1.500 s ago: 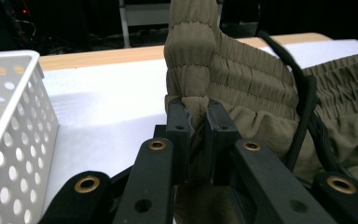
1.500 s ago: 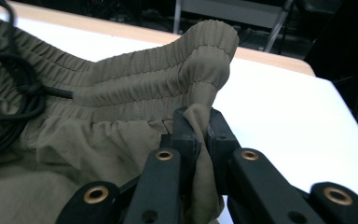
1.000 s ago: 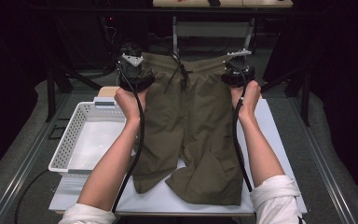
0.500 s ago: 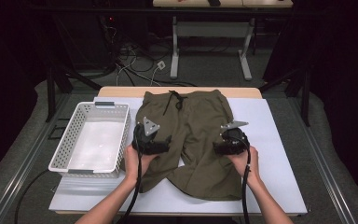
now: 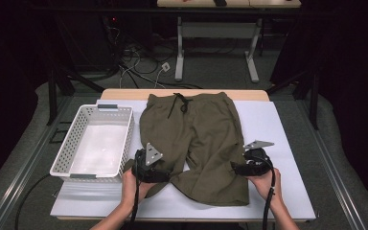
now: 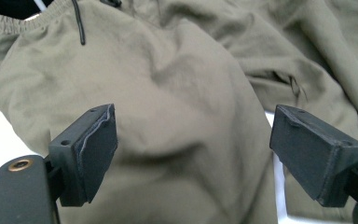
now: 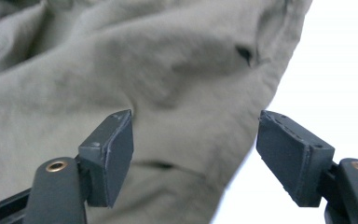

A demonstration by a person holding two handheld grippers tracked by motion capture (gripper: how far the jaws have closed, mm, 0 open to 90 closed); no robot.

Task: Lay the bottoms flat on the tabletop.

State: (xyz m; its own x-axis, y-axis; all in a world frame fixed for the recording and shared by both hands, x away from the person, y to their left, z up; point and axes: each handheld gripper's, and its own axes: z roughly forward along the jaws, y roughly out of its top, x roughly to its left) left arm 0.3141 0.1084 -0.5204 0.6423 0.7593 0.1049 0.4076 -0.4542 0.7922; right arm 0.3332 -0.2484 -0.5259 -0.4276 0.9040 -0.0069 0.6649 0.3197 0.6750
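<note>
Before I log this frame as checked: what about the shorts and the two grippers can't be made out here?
- High view: the near left leg hem of the shorts is hidden under the left gripper and hand.
- High view: the right gripper jaws are too small to judge.
- Left gripper view: the drawstring is cut off by the top edge.
- Right gripper view: the shorts' hem runs off the bottom edge.

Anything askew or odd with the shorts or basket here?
Mostly tidy. The olive shorts lie flat, but the hem by the left gripper is bunched and angled. The white basket sits square beside them, empty.
</note>
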